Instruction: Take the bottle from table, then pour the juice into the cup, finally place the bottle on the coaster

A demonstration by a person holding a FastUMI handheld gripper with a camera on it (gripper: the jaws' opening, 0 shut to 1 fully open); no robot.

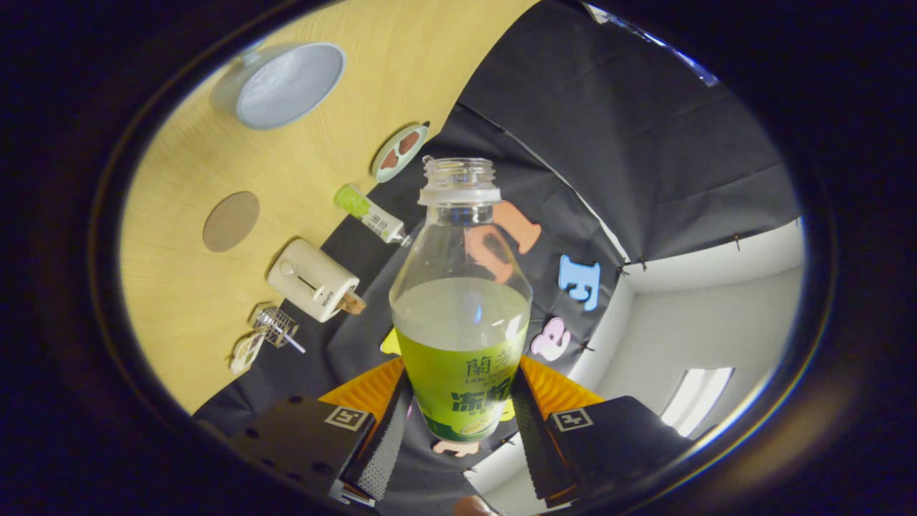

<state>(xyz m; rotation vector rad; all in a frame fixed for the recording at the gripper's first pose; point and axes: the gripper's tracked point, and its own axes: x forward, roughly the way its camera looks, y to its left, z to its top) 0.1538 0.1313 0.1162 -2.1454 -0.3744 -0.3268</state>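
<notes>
A pale wooden table [215,143] tilts away at the far side of the booth, seen against dark cloth walling and a white room corner beyond, as the held gripper [458,423] carries an uncapped juice bottle [460,308] clear of the surface. The bottle stands between the two fingers, both pressing on its labelled lower body, its open neck pointing away from the camera and the pale juice filling roughly the lower half. Taking the bottle as the landmark, the white cup [283,84] sits furthest from it on the table, mouth open; the round brown coaster [231,221] lies nearer, between cup and bottle. A cream toaster-like appliance [313,279] rests closest to the bottle, with a small wire whisk [276,327] just beside that appliance, a second, smaller bottle [369,213] lying on its side near the table's edge, and a small patterned dish [399,152] beyond it. The pick-up looks done and the pour still ahead: the neck should be brought over the cup's mouth before tipping, then tilted slowly, since the open top and the half-full load could spill early or slosh past the rim, with the grip kept firm on the smooth plastic.
</notes>
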